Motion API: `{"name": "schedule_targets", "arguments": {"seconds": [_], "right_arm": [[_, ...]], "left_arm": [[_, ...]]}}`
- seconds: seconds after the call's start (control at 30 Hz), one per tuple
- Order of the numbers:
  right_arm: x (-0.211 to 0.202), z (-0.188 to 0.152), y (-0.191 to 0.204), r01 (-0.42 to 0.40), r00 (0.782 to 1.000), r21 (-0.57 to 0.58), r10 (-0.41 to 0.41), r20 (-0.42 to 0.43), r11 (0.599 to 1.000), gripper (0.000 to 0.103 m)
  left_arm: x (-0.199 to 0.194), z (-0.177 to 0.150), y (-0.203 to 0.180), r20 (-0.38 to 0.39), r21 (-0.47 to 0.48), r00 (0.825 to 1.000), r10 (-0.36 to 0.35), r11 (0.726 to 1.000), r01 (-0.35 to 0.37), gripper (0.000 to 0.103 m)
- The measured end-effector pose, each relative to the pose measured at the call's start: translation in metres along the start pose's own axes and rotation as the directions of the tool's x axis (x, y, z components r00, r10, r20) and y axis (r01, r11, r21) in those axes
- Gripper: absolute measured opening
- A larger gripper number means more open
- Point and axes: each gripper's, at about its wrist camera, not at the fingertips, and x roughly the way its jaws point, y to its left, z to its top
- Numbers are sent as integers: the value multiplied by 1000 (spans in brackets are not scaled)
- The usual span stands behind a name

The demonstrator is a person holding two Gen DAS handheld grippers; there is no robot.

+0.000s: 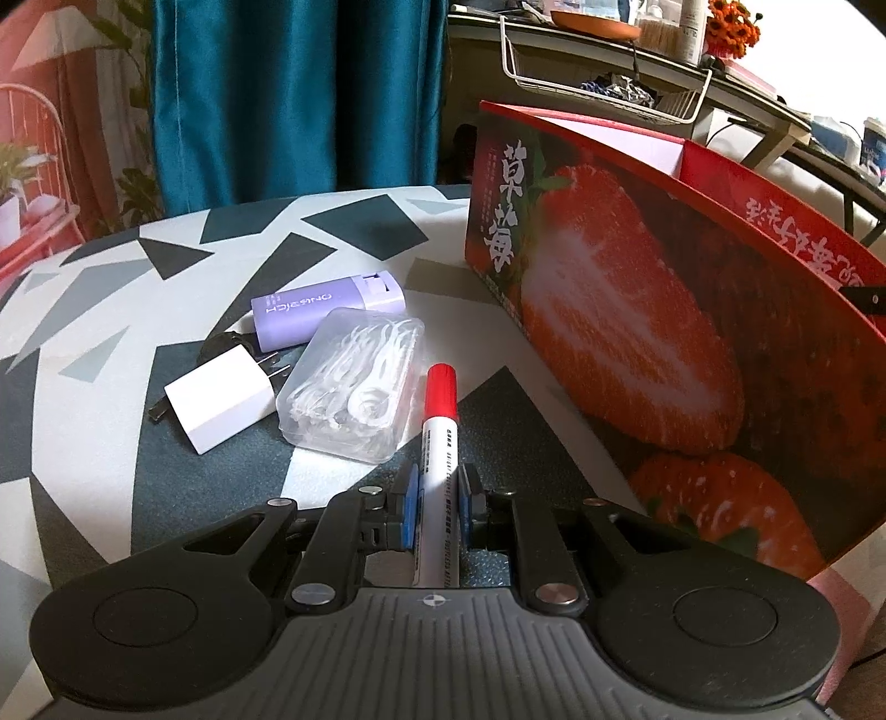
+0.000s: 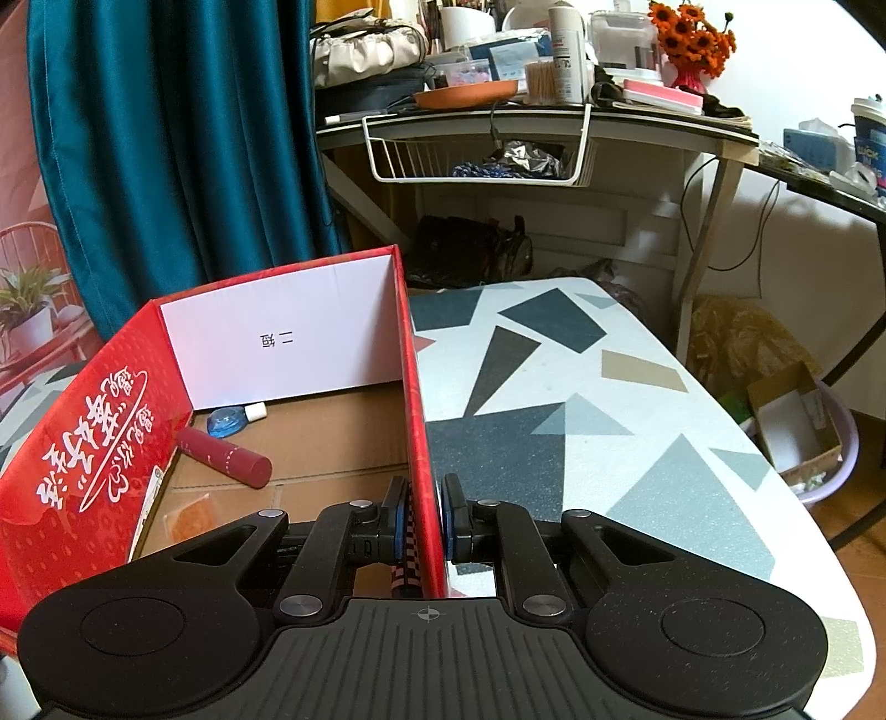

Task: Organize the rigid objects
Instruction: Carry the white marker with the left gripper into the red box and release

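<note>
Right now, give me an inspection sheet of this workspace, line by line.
Surface: table with a geometric grey and white cover.
Job's things: red-capped marker; purple case, white plug adapter and clear floss-pick box lie together; strawberry box already holds a red tube and a small blue bottle.
Clutter: crowded desk behind.
Grippers: left claw shut on the marker; right claw shut on the box wall.
Cables: black cable hanging by the desk.
Surroundings: teal curtain, orange flowers.
</note>
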Motion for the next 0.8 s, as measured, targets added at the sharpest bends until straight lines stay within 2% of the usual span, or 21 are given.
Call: {"name": "schedule_targets", "arguments": {"seconds": [0.23,0.43,0.63,0.8], "right_arm": [[0,0,0,0,1000,0,0,0,1000,12],[0,0,0,-1,1000,0,1,0,1000,12],[0,0,0,0,1000,0,0,0,1000,12],[0,0,0,0,1000,1,0,0,1000,12]], "left_arm": [[-8,4,0,31,-1,999,-6,1000,6,16],[-23,17,-1,101,22,994,-32,999,30,16],[-43,46,-4,181,17,981,-76,997,74,16],[-51,75,-18,235,82,964,-123,991,107,16]]}}
